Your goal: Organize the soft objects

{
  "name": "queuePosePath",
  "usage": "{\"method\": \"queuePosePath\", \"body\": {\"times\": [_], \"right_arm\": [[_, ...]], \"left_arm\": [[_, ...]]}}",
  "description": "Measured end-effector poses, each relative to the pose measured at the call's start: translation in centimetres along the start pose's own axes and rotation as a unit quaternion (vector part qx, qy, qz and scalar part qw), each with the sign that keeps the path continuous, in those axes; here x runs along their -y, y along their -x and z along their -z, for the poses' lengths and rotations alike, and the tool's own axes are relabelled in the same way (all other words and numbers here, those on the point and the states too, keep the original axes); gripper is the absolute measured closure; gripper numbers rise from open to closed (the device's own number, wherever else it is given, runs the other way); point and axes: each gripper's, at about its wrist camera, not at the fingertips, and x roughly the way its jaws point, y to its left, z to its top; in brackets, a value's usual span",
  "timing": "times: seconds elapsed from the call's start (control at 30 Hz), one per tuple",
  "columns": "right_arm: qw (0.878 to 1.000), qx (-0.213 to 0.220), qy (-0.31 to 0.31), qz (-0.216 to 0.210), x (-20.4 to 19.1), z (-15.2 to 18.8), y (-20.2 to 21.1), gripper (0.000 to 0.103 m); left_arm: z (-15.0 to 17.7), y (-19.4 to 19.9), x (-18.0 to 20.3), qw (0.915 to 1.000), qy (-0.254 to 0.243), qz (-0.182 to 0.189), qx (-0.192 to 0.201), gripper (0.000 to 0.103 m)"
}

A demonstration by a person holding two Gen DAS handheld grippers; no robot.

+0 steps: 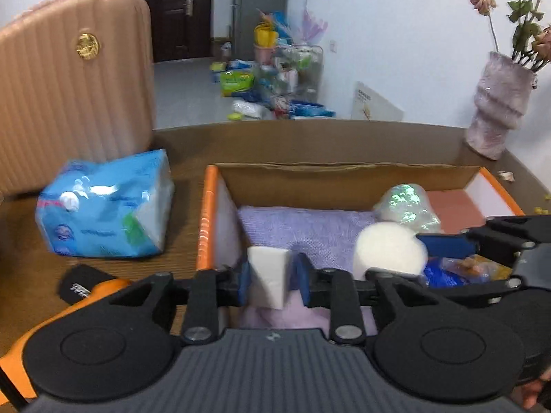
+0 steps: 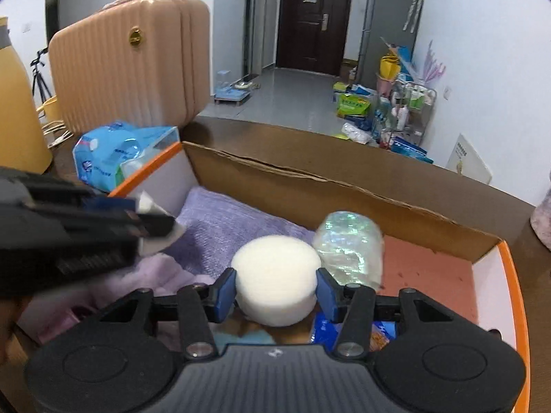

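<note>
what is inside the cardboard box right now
Inside the box: a purple towel, a shiny wrapped roll and blue packets. What lies under the towel is covered.

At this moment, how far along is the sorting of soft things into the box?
Done: a purple towel and a shiny wrapped roll lie in the cardboard box. In hand: the left gripper has a white wedge sponge between its pads, and the right gripper holds a round white sponge over the box. Left: the blue tissue pack outside.
</note>
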Motion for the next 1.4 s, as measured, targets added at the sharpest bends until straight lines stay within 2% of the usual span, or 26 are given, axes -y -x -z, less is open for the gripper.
{"method": "queuePosePath", "body": {"times": [0.03, 0.07, 0.1, 0.2, 0.4, 0.57, 0.7, 0.9, 1.03, 1.1, 1.33, 1.4], "right_arm": [[1.000, -0.025, 0.005, -0.003, -0.1, -0.2, -0.5, 0.050], [0.999, -0.041, 0.005, -0.003, -0.2, -0.3, -1.0, 0.050], [0.999, -0.040, 0.001, -0.003, -0.1, -0.4, -0.9, 0.049], [0.999, -0.040, -0.005, 0.001, -0.1, -0.5, -0.2, 0.047], [1.000, -0.003, 0.003, 0.007, 1.0, -0.7, 4.6, 0.044], [0.999, 0.041, 0.005, 0.027, 2.4, -0.2, 11.1, 0.041], [0.996, 0.067, 0.001, 0.053, 4.1, 1.7, 16.5, 0.036], [0.992, 0.097, -0.027, 0.075, 6.7, 5.2, 20.8, 0.031], [0.984, 0.153, -0.045, 0.080, 7.0, 7.9, 23.8, 0.018], [0.978, 0.181, -0.055, 0.083, 6.7, 9.8, 25.2, 0.018], [0.967, 0.229, -0.077, 0.078, 3.6, 17.5, 28.3, 0.016], [0.965, 0.237, -0.082, 0.075, 2.4, 19.7, 29.0, 0.015]], "left_arm": [[0.0, 0.1, 0.1, 1.0000, -0.003, 0.008, -0.001, 0.062], [0.0, 0.3, 0.2, 0.9999, -0.004, 0.010, 0.000, 0.051], [-0.1, 0.5, 0.4, 0.9999, -0.005, 0.009, 0.002, 0.043], [-0.4, 1.5, 0.8, 0.9999, -0.011, 0.003, 0.010, 0.033], [-1.4, 6.0, 0.0, 0.9994, 0.000, -0.012, 0.034, 0.030], [-1.2, 11.5, 0.4, 0.9978, -0.011, -0.022, 0.062, 0.025], [-0.2, 15.5, 1.3, 0.9959, -0.023, -0.031, 0.082, 0.022], [1.5, 19.5, 3.2, 0.9937, -0.026, -0.039, 0.102, 0.018], [4.3, 22.0, 4.7, 0.9881, -0.014, -0.062, 0.140, 0.012], [6.5, 23.4, 5.4, 0.9850, -0.007, -0.067, 0.159, 0.010], [15.9, 28.4, 7.4, 0.9728, -0.005, -0.064, 0.222, 0.004], [18.8, 29.4, 7.9, 0.9710, -0.010, -0.071, 0.228, 0.003]]}}
